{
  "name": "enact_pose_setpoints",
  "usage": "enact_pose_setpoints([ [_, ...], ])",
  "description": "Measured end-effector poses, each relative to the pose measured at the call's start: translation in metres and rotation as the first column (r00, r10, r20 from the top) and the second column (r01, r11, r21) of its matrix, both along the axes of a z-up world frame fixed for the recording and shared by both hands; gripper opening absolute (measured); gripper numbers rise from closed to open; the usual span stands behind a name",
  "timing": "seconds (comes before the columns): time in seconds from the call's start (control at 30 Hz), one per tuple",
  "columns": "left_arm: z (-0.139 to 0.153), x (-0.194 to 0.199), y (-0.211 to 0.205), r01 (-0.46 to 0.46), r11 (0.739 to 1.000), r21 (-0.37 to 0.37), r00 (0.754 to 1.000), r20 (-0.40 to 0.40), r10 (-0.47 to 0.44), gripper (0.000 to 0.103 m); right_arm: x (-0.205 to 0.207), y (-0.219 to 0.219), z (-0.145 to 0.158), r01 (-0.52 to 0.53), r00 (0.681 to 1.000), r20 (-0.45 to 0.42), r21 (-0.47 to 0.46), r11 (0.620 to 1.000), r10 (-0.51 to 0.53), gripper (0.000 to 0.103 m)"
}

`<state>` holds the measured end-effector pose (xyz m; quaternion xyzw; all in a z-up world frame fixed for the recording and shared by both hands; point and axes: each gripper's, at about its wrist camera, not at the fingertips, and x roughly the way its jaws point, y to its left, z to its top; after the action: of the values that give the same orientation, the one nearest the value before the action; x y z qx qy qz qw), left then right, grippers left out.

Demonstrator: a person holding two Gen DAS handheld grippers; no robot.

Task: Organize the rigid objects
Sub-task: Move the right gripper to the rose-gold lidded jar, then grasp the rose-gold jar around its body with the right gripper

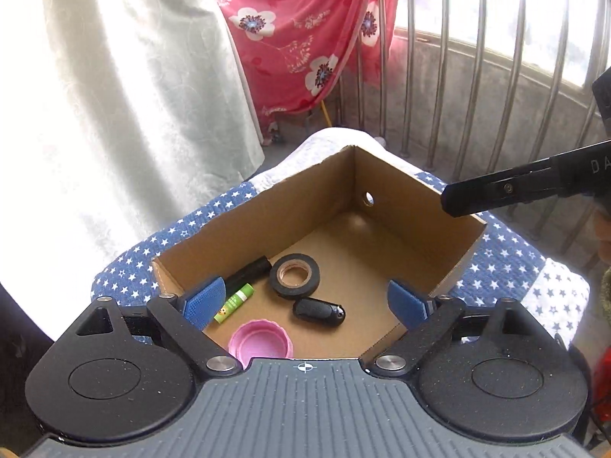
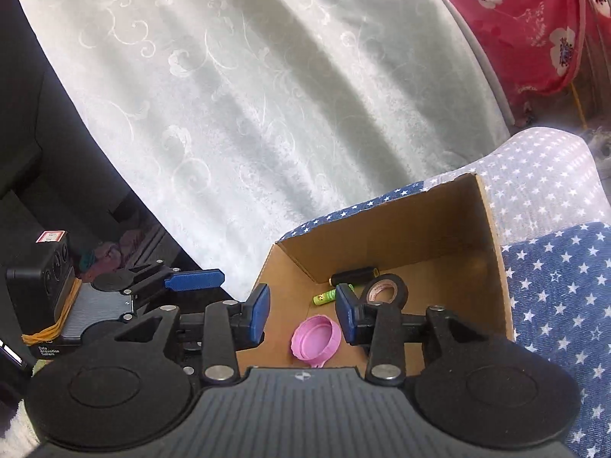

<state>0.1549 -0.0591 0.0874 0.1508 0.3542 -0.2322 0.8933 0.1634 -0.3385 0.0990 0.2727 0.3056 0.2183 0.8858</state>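
Note:
An open cardboard box (image 1: 385, 175) sits on a blue star-patterned quilt (image 1: 504, 267). On its floor lie a black tape roll (image 1: 294, 275), a black cylinder (image 1: 248, 271), a green stick (image 1: 233, 302), a pink cap (image 1: 261, 343) and a small black fob (image 1: 319, 312). My left gripper (image 1: 305, 301) hangs above the box's near end, open wide, with nothing between its blue pads. My right gripper (image 2: 302, 315) is open over the box's near edge and holds nothing. The pink cap (image 2: 316, 337) lies below it. Behind it are the tape roll (image 2: 385, 288), the green stick (image 2: 324, 297) and the black cylinder (image 2: 353, 275).
A white curtain (image 1: 114, 114) and a red floral cloth (image 1: 305, 30) hang behind the box. Metal railing bars (image 1: 477, 76) stand at the back right. A black finger (image 1: 477, 198) of the right gripper reaches over the box's right wall. A black device (image 2: 38, 278) sits at the left.

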Motion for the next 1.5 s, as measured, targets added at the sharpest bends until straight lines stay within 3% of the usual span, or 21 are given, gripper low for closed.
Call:
enact_pose_setpoints([
  [0.17,-0.010,-0.059,0.021,0.024,0.982,-0.186,0.996,0.088,-0.008,0.097,-0.046,0.004,-0.022,0.031,0.999,0.012,0.040,0.999,-0.031,0.053],
  [0.37,-0.049,-0.120,0.004,0.082,0.966,-0.245,0.986,0.161,-0.042,0.097,-0.068,0.014,-0.058,0.112,0.993,-0.048,0.018,0.994,-0.111,0.053],
  [0.57,-0.091,-0.129,-0.042,0.090,0.974,-0.208,0.985,0.165,-0.055,0.096,-0.066,0.018,-0.084,0.130,0.985,-0.107,-0.036,0.991,-0.133,0.053],
  [0.73,-0.128,-0.111,-0.084,0.028,0.997,-0.077,0.984,0.177,-0.014,0.078,-0.047,0.021,-0.105,0.092,0.978,-0.178,-0.078,0.993,-0.105,0.053],
  [0.83,-0.146,-0.094,-0.099,-0.042,0.999,0.000,0.986,0.159,0.042,0.067,-0.035,0.021,-0.117,0.069,0.975,-0.207,-0.097,0.993,-0.087,0.053],
  [0.9,-0.153,-0.086,-0.103,-0.078,0.996,0.034,0.986,0.153,0.071,0.065,-0.029,0.021,-0.122,0.056,0.973,-0.216,-0.104,0.993,-0.077,0.053],
  [1.13,-0.157,-0.070,-0.111,-0.121,0.991,0.052,0.981,0.161,0.111,0.061,-0.013,0.017,-0.139,0.020,0.970,-0.238,-0.094,0.995,-0.042,0.052],
  [1.37,-0.165,-0.048,-0.113,-0.166,0.986,0.019,0.978,0.135,0.162,0.055,-0.010,0.012,-0.148,0.023,0.969,-0.245,-0.076,0.997,-0.041,0.040],
  [1.5,-0.170,-0.050,-0.116,-0.178,0.984,0.001,0.976,0.128,0.177,0.054,-0.011,0.008,-0.152,0.033,0.969,-0.244,-0.054,0.998,-0.045,0.038],
])
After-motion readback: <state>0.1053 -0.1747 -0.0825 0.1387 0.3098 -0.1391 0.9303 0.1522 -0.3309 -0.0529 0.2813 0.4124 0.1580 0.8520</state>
